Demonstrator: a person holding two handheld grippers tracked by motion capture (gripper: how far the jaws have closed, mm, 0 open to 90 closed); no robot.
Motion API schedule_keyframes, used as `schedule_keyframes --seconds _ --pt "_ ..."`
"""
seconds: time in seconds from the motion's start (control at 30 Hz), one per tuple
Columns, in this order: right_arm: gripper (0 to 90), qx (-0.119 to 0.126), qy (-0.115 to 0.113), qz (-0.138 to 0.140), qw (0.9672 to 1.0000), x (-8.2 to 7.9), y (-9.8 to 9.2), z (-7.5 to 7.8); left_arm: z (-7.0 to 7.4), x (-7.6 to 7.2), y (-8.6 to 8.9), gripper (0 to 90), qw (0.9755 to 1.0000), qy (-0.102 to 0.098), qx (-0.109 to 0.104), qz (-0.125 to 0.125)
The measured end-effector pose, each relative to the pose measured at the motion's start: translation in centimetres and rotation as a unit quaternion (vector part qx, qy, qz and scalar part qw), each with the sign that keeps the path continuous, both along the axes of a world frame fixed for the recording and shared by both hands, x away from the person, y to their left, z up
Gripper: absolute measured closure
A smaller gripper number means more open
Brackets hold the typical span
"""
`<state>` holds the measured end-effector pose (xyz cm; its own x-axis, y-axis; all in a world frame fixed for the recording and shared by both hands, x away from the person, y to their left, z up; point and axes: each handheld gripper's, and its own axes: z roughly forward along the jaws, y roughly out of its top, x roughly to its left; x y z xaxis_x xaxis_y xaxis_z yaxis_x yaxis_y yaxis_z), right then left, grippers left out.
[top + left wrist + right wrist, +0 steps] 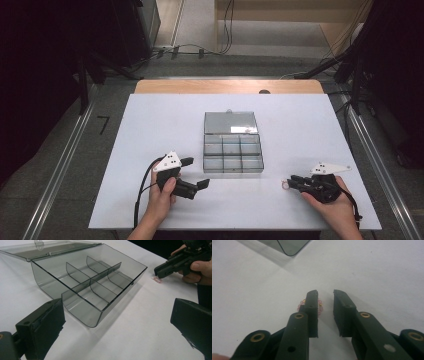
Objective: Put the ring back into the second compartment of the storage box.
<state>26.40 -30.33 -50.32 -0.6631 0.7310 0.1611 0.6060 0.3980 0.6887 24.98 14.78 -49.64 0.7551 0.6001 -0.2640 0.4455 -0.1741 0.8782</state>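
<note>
A smoky clear organiser box [233,149] sits in the middle of the white counter [150,120], its lid [230,122] thrown right back and lying flat on the far side, so all the small compartments are open from above and, as far as I can tell, have nothing in them yet. The person's right hand-held gripper [288,183] is down low near the counter's near edge, well to the right of the box, its tip right at a tiny pinkish ring-like bead piece [284,185]. In the right gripper view that little pink trinket [320,305] with its gold specks lies on the counter under and just beside the left-hand jaw, not squarely in the gap; the jaws stand a narrow way apart with nothing pressed between the pads, so I would judge this as lining up for a pinch rather than a grip, and the narrow gap suits so small a thing. The left hand-held gripper [195,173] waits near the box's front left corner, jaws spread wide and holding nothing, pointed toward the box; in the left gripper view its two black jaws frame the box [90,287], with the right hand-held gripper [160,272] and the pink piece [157,279] beyond. My guess is it is parked there to steady the box if needed. The bead looks easy to nudge away.
</note>
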Motion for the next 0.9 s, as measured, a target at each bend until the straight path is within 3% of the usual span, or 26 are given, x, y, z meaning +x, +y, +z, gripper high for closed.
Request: schedule_keyframes --seconds 0.37,0.9 --pt "83.3 -0.027 -0.029 -0.001 0.9992 -0.37 0.75 -0.35 -0.09 0.13 0.27 0.0 1.0000 0.003 -0.005 0.008" --pt "87.2 -0.007 -0.007 0.005 0.9999 0.05 0.32 0.03 -0.04 0.11 0.43 0.0 1.0000 -0.001 -0.002 0.009"
